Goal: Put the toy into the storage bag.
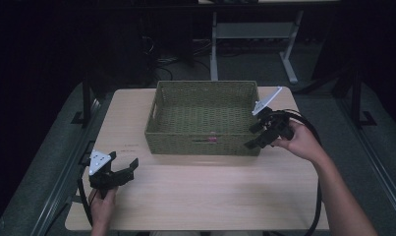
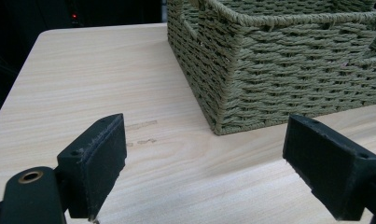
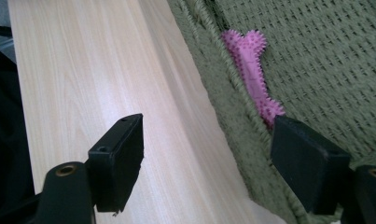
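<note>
Looking into the woven basket [image 3: 325,60], we see a pink spiky bone toy [image 3: 252,70] lying flat on its floor against the near wall, its long axis parallel to that wall. Our right gripper [image 1: 258,133] straddles the basket's rim, jaws wide and empty. Our left gripper [image 1: 122,164] hovers over the table [image 1: 210,196], jaws wide.

No words, numbers, brand names or signs clear enough to read. Small dark marks on table [image 1: 131,145] near lower left of high view, just left of basket [image 1: 161,137]; same marks at middle left of left gripper view; too faint and too small to read.
</note>
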Action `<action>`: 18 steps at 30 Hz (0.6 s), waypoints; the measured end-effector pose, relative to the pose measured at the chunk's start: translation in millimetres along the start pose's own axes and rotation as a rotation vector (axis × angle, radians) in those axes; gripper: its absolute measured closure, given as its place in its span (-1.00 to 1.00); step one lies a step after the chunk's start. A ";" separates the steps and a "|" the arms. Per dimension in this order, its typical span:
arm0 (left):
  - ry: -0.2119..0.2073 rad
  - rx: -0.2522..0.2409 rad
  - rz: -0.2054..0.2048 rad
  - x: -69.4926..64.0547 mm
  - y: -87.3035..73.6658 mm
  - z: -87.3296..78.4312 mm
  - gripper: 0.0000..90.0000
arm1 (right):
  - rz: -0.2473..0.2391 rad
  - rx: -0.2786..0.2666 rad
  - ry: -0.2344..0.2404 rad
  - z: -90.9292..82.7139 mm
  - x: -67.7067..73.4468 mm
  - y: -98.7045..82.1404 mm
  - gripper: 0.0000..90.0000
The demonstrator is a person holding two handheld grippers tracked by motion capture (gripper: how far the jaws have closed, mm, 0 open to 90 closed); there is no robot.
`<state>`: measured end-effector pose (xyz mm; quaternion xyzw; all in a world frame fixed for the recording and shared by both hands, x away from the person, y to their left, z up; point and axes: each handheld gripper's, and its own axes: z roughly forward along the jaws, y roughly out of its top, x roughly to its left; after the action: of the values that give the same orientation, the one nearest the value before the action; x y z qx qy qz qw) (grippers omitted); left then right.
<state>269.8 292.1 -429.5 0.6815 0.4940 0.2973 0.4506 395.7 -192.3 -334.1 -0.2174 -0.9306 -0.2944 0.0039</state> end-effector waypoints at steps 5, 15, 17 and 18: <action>0.000 0.000 0.002 -0.3 0.0 0.1 -0.71 | 0.002 0.004 0.003 3.6 2.1 -7.5 -0.43; -0.001 0.001 0.004 -0.9 0.1 0.1 -0.71 | 0.017 0.002 0.009 9.0 4.4 -21.4 -0.44; -0.001 0.002 0.004 -0.7 0.0 0.1 -0.71 | 0.017 0.003 0.011 10.9 4.9 -24.2 -0.44; -0.001 0.002 0.003 -0.7 0.0 0.2 -0.71 | 0.020 0.004 0.011 12.2 5.2 -26.0 -0.44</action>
<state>269.8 291.4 -429.6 0.6827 0.4931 0.2972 0.4499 381.8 -202.5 -357.6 -0.2252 -0.9288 -0.2939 0.0127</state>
